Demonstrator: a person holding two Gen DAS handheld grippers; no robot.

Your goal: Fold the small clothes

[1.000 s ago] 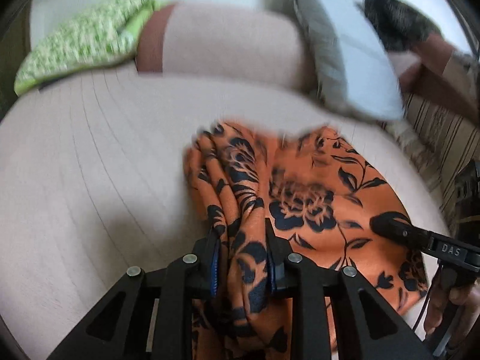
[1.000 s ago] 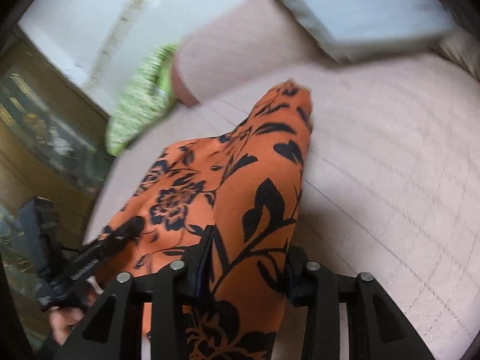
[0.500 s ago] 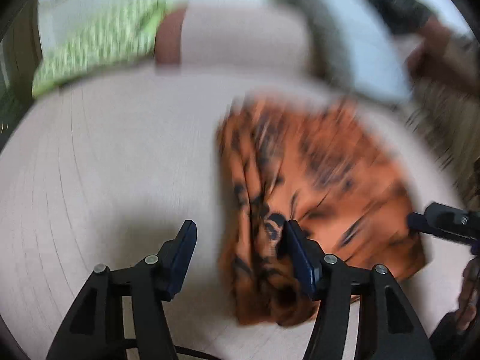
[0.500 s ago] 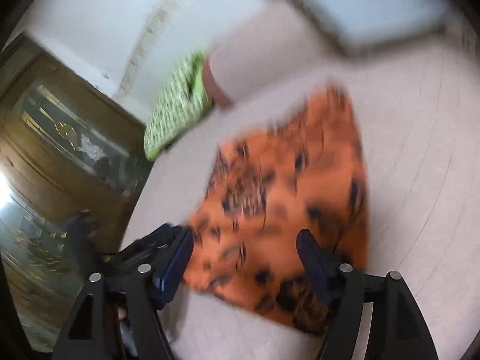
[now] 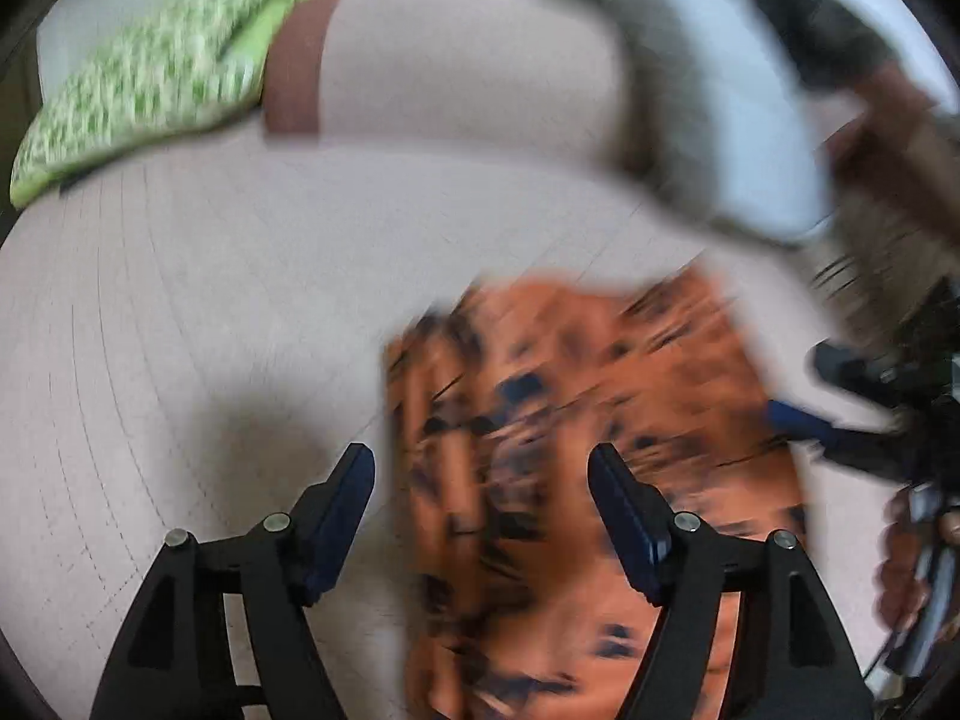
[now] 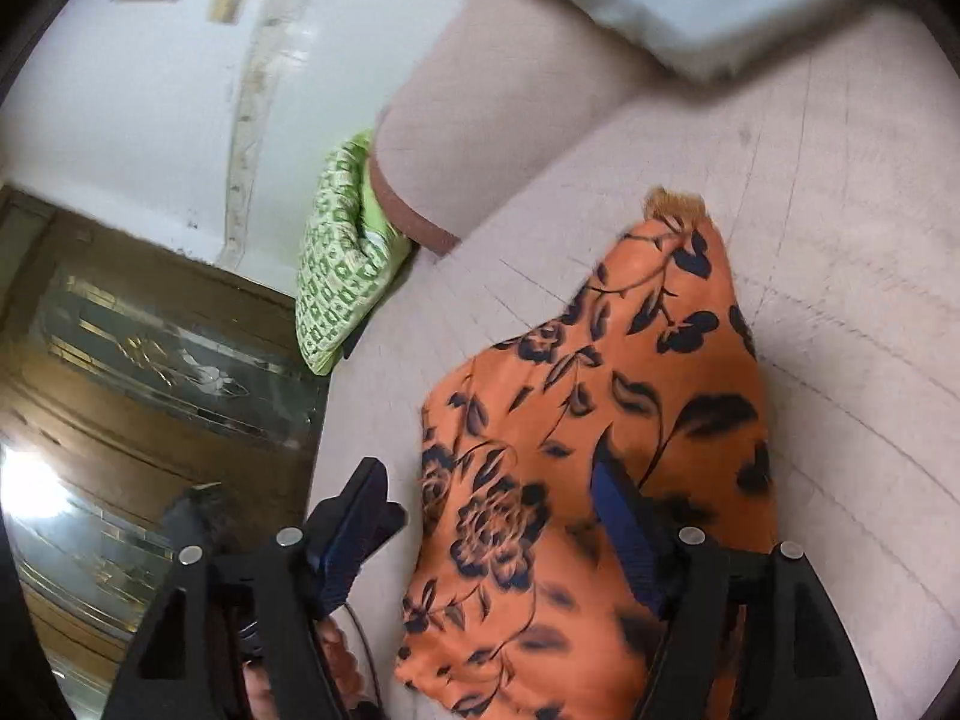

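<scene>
While lying loose on bed (image 6: 840, 300), orange floral garment (image 6: 600, 420) looks thin, limp, slippery; left gripper (image 5: 480, 474) and right gripper (image 6: 486, 486) spread, gripping nothing; best pinched at hem corners.

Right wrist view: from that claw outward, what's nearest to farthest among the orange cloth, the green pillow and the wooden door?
1. Orange cloth, lying between the open right claw fingers.
2. Green pillow, farther up left.
3. Wooden door, beyond the bed's left edge.

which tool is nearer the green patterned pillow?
Left, as best the views show. The left tool hangs open over the orange floral cloth's pillow-side edge. The right tool is open over its far side, away from the green patterned pillow.
</scene>
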